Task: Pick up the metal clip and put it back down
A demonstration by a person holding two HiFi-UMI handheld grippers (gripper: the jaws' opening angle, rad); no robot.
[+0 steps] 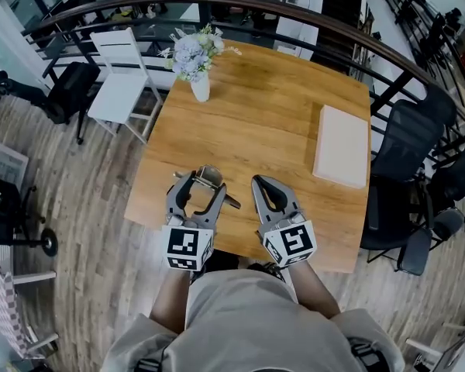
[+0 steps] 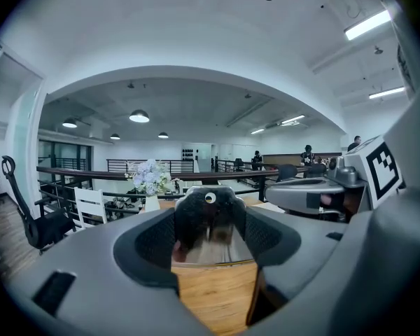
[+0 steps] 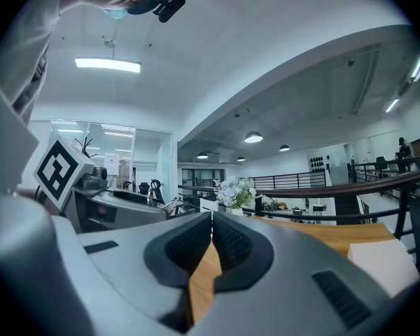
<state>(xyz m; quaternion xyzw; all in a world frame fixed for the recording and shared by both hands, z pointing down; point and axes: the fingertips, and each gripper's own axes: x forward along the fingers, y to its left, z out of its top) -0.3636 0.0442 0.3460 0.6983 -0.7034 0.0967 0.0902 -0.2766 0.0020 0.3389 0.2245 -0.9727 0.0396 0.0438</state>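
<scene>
A wide metal binder clip (image 1: 209, 178) with a dark, shiny body sits between the jaws of my left gripper (image 1: 198, 180), which is shut on it over the near edge of the wooden table (image 1: 263, 130). In the left gripper view the clip (image 2: 208, 219) fills the gap between the pads of the left gripper (image 2: 210, 229), its handle with a round hole pointing up. My right gripper (image 1: 261, 183) hovers just right of it, shut with nothing between its pads. In the right gripper view the right gripper (image 3: 211, 238) has its pads (image 3: 231, 243) pressed together.
A white vase of pale flowers (image 1: 195, 60) stands at the table's far left corner. A flat white box (image 1: 341, 146) lies near the right edge. A white chair (image 1: 120, 76) stands to the left and black office chairs (image 1: 407, 149) to the right.
</scene>
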